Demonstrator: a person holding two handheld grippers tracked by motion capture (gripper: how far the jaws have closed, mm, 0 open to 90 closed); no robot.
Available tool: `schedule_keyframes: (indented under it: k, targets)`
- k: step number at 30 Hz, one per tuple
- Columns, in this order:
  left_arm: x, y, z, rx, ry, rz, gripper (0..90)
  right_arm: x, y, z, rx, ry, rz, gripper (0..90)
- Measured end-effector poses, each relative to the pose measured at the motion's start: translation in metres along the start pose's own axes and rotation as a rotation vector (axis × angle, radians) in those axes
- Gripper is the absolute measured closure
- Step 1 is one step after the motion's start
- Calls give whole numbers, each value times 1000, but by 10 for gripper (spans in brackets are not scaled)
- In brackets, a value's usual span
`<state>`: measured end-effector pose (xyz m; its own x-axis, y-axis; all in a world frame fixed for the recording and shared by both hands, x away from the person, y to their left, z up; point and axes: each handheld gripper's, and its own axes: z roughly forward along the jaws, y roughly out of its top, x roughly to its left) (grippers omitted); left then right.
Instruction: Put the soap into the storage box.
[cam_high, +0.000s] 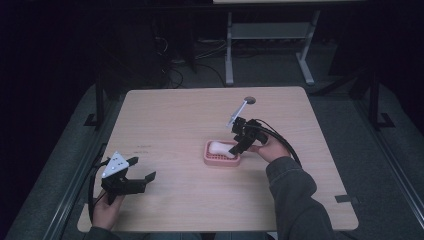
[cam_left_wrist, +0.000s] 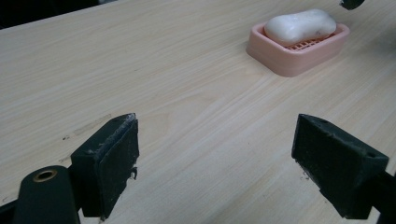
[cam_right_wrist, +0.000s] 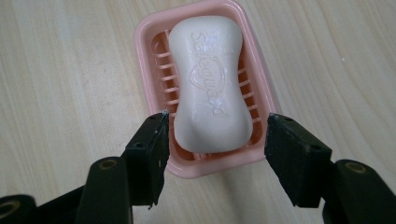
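A white bar of soap (cam_right_wrist: 210, 84) lies in a pink slotted soap dish (cam_right_wrist: 148, 51) near the middle of the wooden table (cam_high: 175, 115). My right gripper (cam_right_wrist: 215, 135) is open, its jaws standing on either side of the near end of the dish, just above it. In the high view the right gripper (cam_high: 239, 147) hangs over the dish's (cam_high: 216, 159) right end, where the soap (cam_high: 219, 147) lies. My left gripper (cam_high: 141, 170) is open above the table's front left, with nothing between its jaws. The left gripper view has the dish (cam_left_wrist: 299, 56) and soap (cam_left_wrist: 299, 25) far off.
A round cable hole (cam_high: 249, 100) sits near the table's far edge. Beyond the table stand a dark floor, cables and the legs of another table (cam_high: 229, 50). Bare wood lies between the two grippers.
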<state>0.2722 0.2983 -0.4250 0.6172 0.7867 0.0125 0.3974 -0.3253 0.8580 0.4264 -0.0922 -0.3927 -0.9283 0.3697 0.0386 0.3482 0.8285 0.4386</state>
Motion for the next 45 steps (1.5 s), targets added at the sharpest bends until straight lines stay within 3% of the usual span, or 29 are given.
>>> schedule_keyframes:
  k: [45]
  targets:
    - [-2,0,2,6,-8,5,145,8,-42,-25,-47,-24,60,382]
